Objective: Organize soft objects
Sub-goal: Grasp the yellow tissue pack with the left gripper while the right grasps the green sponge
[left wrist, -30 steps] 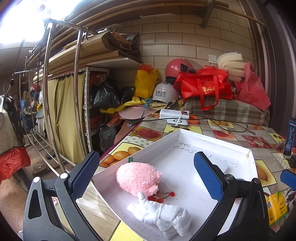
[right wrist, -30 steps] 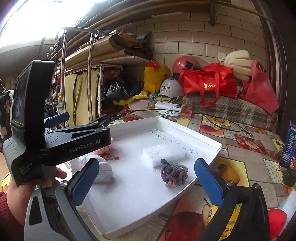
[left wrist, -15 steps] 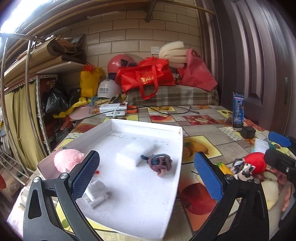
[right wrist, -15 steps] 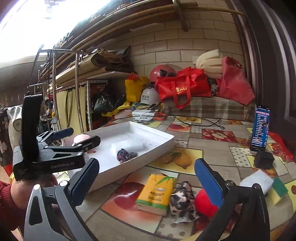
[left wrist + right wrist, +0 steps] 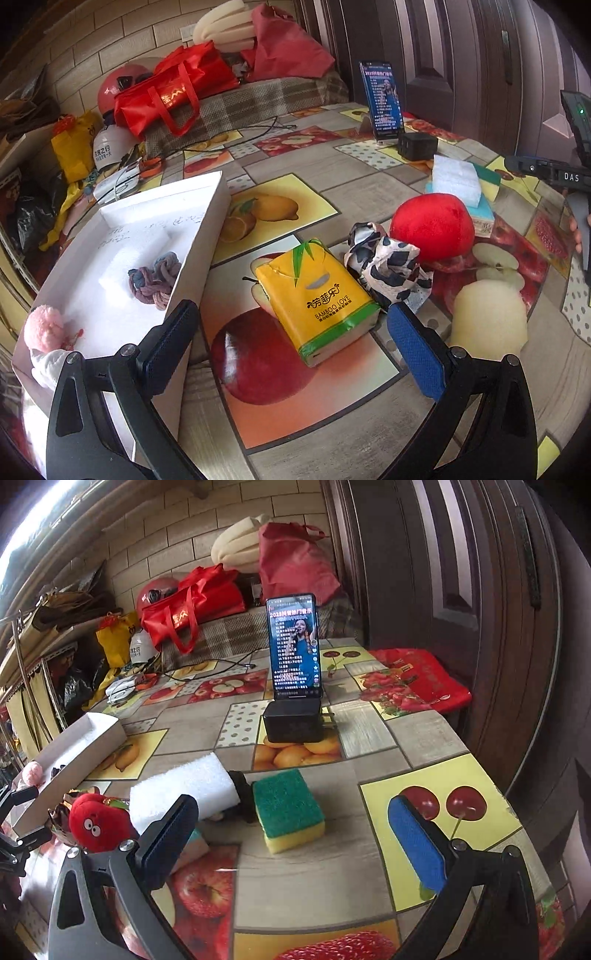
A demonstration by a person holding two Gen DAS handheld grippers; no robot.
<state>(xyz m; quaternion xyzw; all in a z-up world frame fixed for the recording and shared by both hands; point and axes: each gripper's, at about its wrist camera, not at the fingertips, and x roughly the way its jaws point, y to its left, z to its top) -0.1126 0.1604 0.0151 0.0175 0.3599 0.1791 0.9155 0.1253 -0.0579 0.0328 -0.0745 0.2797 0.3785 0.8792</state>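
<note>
- My left gripper [image 5: 291, 332] is spread wide, empty, above the tissue pack [image 5: 317, 299]; tray [image 5: 195, 240] sits left
- My right gripper [image 5: 295, 838] gapes empty over the sponge [image 5: 288, 808]

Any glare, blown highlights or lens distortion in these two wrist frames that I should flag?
Left wrist view: strong fisheye bending of the white tray edge, dark vignette corners, glossy sheen on the tablecloth, otherwise sharp. Right wrist view: blown-out white patch at top left, curved door lines, phone screen readable.

Soft toys [image 5: 432, 226] beside white tray [image 5: 201, 236]
</note>
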